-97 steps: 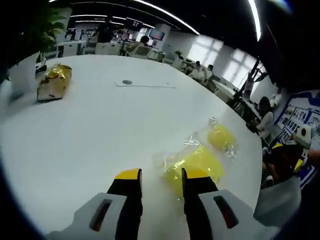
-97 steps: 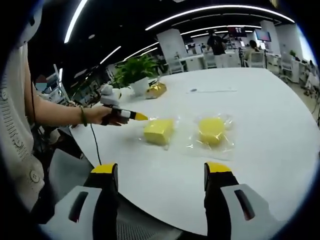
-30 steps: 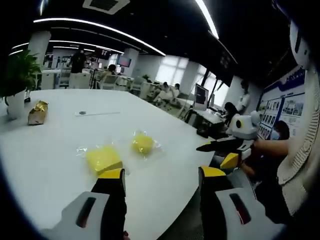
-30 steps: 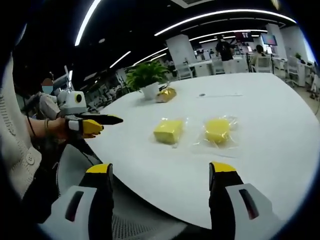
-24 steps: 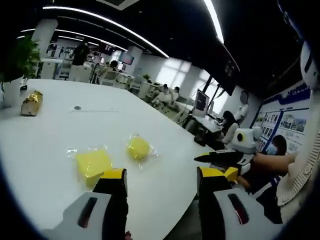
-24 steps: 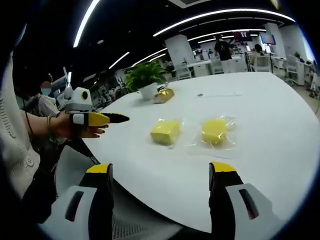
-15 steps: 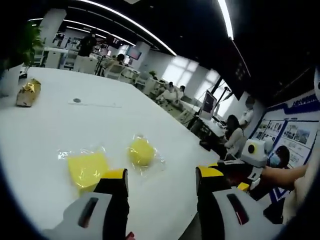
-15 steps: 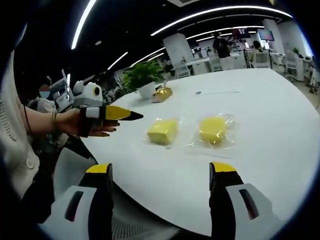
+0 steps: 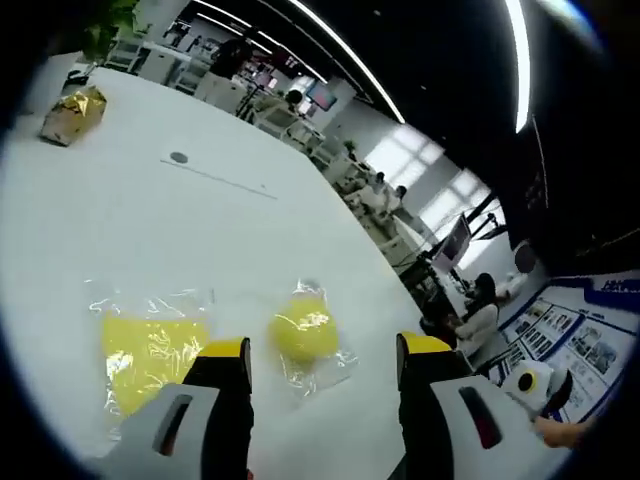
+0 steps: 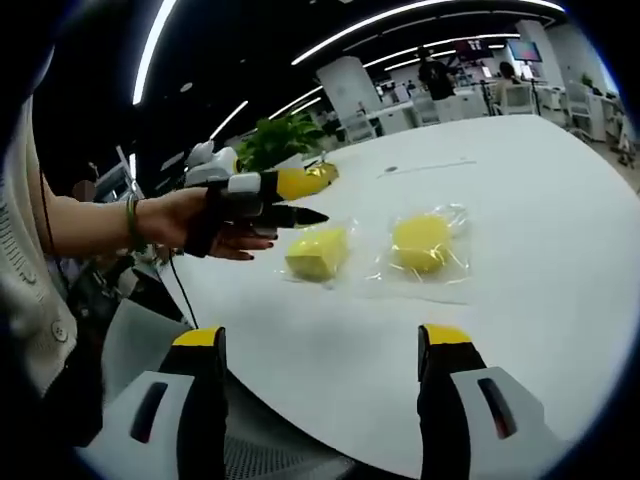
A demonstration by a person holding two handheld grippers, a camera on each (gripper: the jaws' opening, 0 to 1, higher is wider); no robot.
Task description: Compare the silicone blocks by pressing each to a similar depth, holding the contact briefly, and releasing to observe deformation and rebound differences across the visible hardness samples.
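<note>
The left tongs (image 9: 316, 362) hide the square block's (image 9: 150, 350) near corner.

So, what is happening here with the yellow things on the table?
A person holds a gripper in each hand over a white table. Two yellow silicone blocks lie there in clear bags: a square one and a round one. The left gripper hovers close to the square block, not visibly pressing it. The right gripper waits open near the table's edge.
</note>
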